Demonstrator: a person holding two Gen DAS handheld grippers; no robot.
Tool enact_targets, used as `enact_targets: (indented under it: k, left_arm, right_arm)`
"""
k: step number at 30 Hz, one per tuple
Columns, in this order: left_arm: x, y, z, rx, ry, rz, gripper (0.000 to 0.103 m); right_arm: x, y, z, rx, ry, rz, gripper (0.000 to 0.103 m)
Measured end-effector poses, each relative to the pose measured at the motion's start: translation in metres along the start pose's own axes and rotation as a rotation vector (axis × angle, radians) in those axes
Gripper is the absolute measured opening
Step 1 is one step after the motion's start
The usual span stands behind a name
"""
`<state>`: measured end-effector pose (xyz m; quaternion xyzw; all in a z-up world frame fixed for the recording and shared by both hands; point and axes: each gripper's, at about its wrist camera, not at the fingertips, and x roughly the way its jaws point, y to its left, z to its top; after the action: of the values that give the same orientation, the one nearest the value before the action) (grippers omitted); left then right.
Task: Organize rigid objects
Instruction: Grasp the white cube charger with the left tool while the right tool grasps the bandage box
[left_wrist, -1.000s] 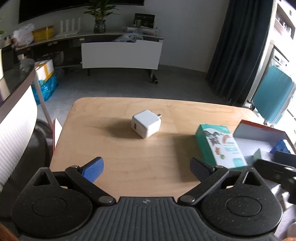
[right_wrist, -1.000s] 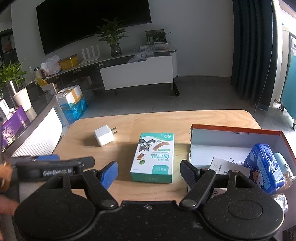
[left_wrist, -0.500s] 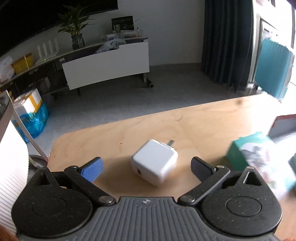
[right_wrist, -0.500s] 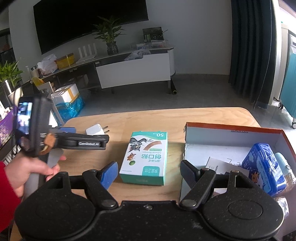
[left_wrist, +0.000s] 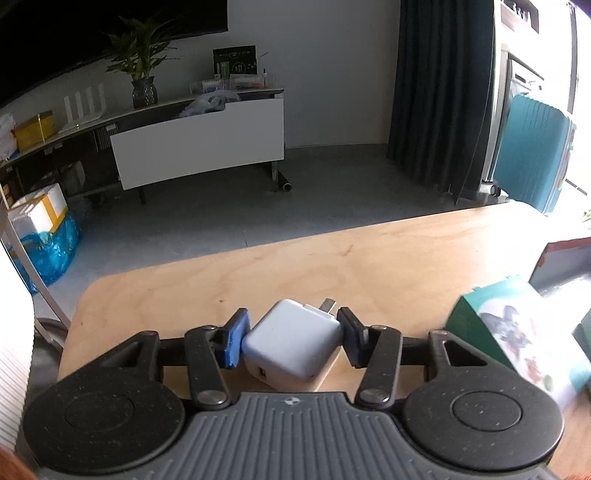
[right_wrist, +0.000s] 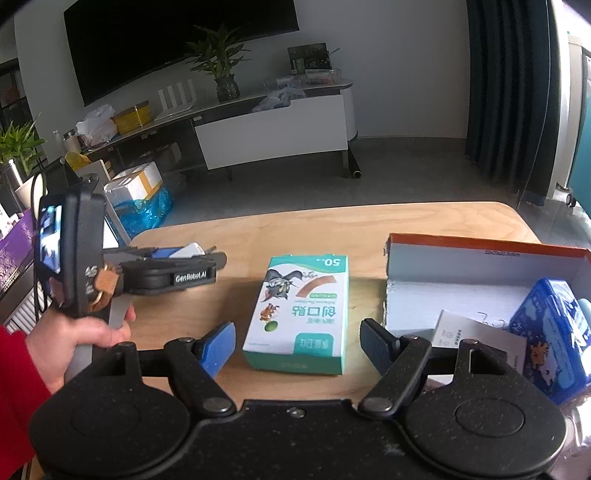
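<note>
Left gripper (left_wrist: 291, 338) clamped on charger (left_wrist: 291, 345), prongs toward 1 o'clock; box (right_wrist: 480, 258) at 3 o'clock.

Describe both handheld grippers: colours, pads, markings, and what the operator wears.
Left gripper: black linkage with round hubs, ribbed grey base, one blue pad, one black; side reads GenRobot.AI, small screen at the rear. Right gripper: speckled black body, blue and ribbed black pads. Red sleeve on the left arm.

charger (left_wrist: 291, 341): on the bench (left_wrist: 369, 266), between left gripper (left_wrist: 291, 338) pads
carton (right_wrist: 301, 310): right of charger
open box (right_wrist: 480, 254): right of carton
</note>
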<state>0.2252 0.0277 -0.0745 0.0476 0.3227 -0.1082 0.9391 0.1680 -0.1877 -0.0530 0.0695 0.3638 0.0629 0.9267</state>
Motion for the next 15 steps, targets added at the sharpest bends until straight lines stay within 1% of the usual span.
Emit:
enact_targets:
  k: [3, 5, 9, 11, 13, 15]
  left_arm:
    - [-0.008, 0.0, -0.004, -0.029, 0.017, 0.024, 0.052]
    - [-0.018, 0.003, -0.007, -0.079, 0.027, 0.024, 0.052]
    - [-0.04, 0.005, -0.013, -0.124, 0.032, 0.04, 0.052]
    - [-0.051, 0.006, -0.016, -0.157, 0.028, 0.051, 0.052]
    - [-0.06, 0.007, -0.019, -0.186, 0.032, 0.065, 0.052]
    - [-0.067, 0.006, -0.021, -0.206, 0.036, 0.075, 0.052]
  right_arm:
    - [0.005, 0.001, 0.004, -0.002, -0.001, 0.007, 0.091]
    - [0.011, 0.002, 0.008, 0.002, 0.018, 0.015, 0.092]
    - [0.026, 0.007, 0.013, -0.01, 0.05, 0.011, 0.093]
    - [0.034, 0.011, 0.015, -0.023, 0.063, -0.002, 0.093]
    - [0.042, 0.015, 0.018, -0.04, 0.061, -0.042, 0.096]
    - [0.052, 0.016, 0.021, -0.032, 0.083, -0.062, 0.097]
